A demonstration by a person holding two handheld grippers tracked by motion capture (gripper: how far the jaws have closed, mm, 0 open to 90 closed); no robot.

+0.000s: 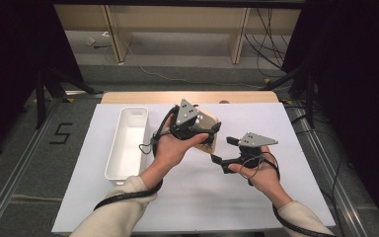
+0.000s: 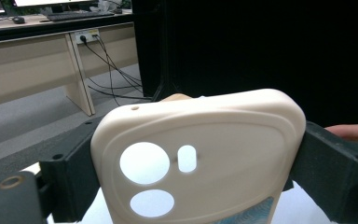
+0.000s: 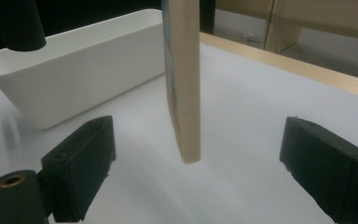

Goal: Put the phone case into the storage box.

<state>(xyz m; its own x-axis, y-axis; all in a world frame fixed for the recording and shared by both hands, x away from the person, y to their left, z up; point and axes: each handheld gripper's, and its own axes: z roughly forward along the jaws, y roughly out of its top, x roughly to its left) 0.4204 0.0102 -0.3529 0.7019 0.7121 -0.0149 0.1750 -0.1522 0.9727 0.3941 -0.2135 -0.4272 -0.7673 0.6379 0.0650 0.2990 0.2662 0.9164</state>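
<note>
Clearly the left gripper (image 2: 186, 186) has its two black jaws pressed against the side edges of a cream-coloured soft phone case (image 2: 200, 154), holding it lifted off the white table top (image 1: 256, 128), with the round camera cut-outs facing the left gripper view. From the right gripper view, the same case hangs edge-on as a narrow upright slab between the jaws of the right gripper (image 3: 196, 172), which stand wide apart; free space remains on either side of the case, and its lower corner hangs above the white surface without touching either jaw. In the high view, the right gripper (image 1: 224, 150) sits just beside the left gripper (image 1: 212, 133) near the middle of the table, and bare white surface stretches in front of and to the right of both hands. A long white plastic bin (image 1: 127, 143) lies just left of the left hand, its open top unobstructed, while the wooden far edge of the table (image 1: 187, 97) lies beyond the case.
</note>
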